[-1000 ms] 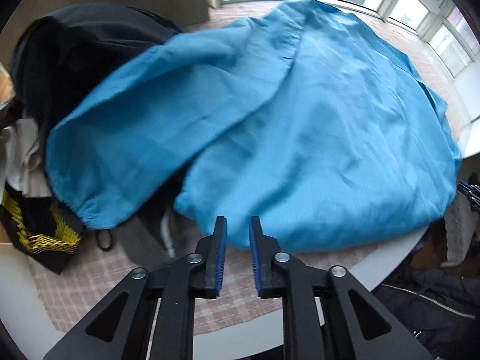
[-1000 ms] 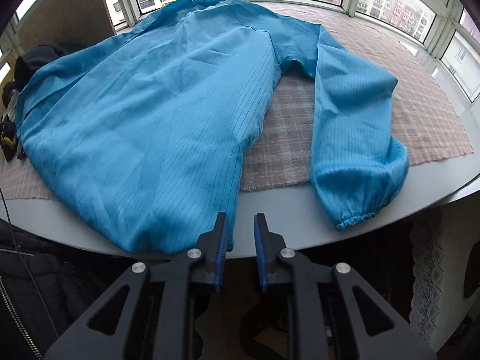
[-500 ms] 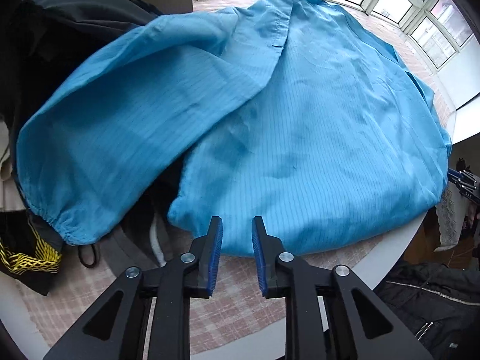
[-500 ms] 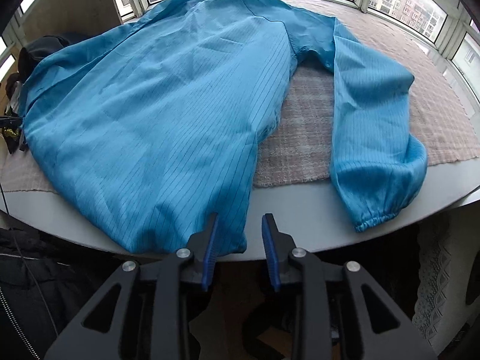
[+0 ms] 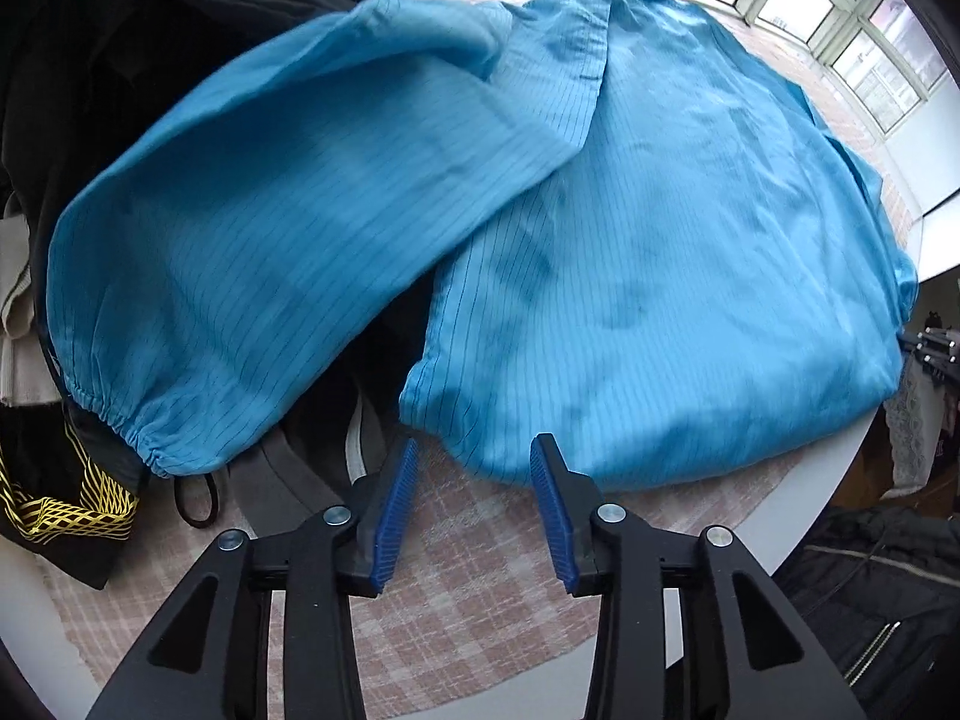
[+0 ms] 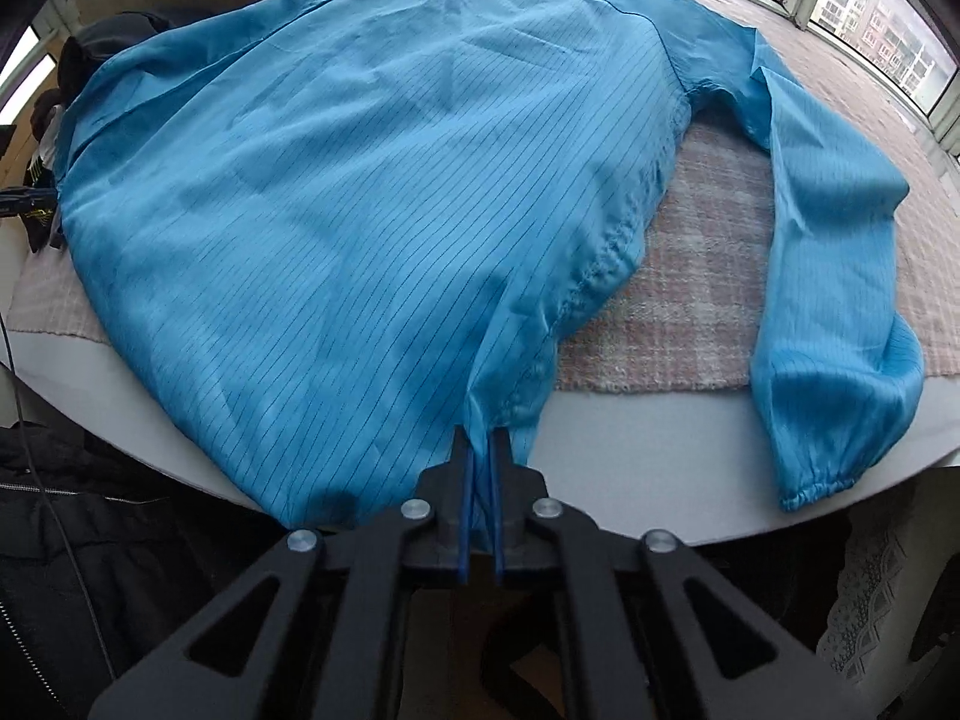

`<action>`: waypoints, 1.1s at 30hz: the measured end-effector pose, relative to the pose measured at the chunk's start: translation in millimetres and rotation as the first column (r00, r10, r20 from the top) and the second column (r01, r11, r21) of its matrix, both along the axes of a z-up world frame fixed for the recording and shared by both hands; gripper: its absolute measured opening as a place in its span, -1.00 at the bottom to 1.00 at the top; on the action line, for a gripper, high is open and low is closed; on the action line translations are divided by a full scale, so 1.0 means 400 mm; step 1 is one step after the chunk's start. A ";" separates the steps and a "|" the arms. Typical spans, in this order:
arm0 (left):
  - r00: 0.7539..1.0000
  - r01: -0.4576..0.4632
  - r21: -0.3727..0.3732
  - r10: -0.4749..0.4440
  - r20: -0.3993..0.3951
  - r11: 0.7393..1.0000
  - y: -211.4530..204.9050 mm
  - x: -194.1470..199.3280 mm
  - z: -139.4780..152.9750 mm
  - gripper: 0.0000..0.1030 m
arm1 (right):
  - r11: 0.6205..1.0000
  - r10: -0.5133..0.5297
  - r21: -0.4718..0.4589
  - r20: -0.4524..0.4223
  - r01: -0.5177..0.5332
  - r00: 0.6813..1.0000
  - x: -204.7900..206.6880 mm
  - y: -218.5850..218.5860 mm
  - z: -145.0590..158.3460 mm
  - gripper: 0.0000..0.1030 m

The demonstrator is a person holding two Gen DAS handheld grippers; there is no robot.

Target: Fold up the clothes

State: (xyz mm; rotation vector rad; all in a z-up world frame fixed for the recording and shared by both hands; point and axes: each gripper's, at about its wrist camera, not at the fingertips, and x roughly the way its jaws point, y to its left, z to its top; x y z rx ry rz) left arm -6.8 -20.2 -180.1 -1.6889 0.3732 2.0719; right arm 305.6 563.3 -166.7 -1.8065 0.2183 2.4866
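A blue pinstriped jacket (image 6: 372, 192) lies spread out on a pink checked cloth (image 6: 696, 300) over a white table. My right gripper (image 6: 480, 450) is shut on the jacket's bottom hem corner at the table's front edge. The jacket's right sleeve (image 6: 840, 276) runs down to an elastic cuff near the edge. In the left wrist view the same jacket (image 5: 660, 252) fills the middle, its other sleeve (image 5: 252, 264) draped over dark clothes. My left gripper (image 5: 474, 474) is open, its blue pads just short of the hem's left corner, with nothing between them.
A heap of dark clothes (image 5: 120, 60) and a black garment with yellow pattern (image 5: 66, 504) lie at the left. A dark jacket (image 5: 876, 600) hangs below the table's rounded edge (image 5: 804, 516). Windows (image 6: 870, 6) run along the far side.
My right gripper moved forward and shut on the hem corner, which is now pinched and lifted a little. My left gripper moved closer to the other hem corner and opened wider.
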 end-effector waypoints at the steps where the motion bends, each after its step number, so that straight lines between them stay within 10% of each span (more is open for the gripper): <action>1: 1.000 0.007 -0.012 -0.007 -0.012 1.000 -0.002 -0.002 -0.002 -0.27 | 1.000 0.009 -0.004 -0.012 -0.009 1.000 0.002 -0.003 0.008 -0.92; 17: 0.985 0.172 -0.038 -0.172 -0.006 0.984 0.052 -0.062 -0.064 -0.26 | 0.999 0.025 0.028 -0.026 -0.024 0.999 0.004 -0.007 0.062 -0.93; 20: 0.981 0.193 -0.050 -0.191 0.043 0.980 0.058 -0.063 -0.091 -0.96 | 0.999 0.017 0.036 -0.025 -0.016 1.000 0.003 -0.005 0.056 -0.93; 23: 0.971 0.234 -0.038 -0.231 0.061 0.972 0.075 -0.050 -0.090 -0.97 | 0.997 0.027 0.069 -0.055 -0.023 0.998 0.004 -0.014 0.060 -0.94; 33: 0.966 0.239 0.084 -0.229 -0.120 0.967 0.065 -0.024 0.221 -0.97 | 0.987 -0.031 0.144 -0.309 0.078 0.951 0.018 0.011 0.300 -0.96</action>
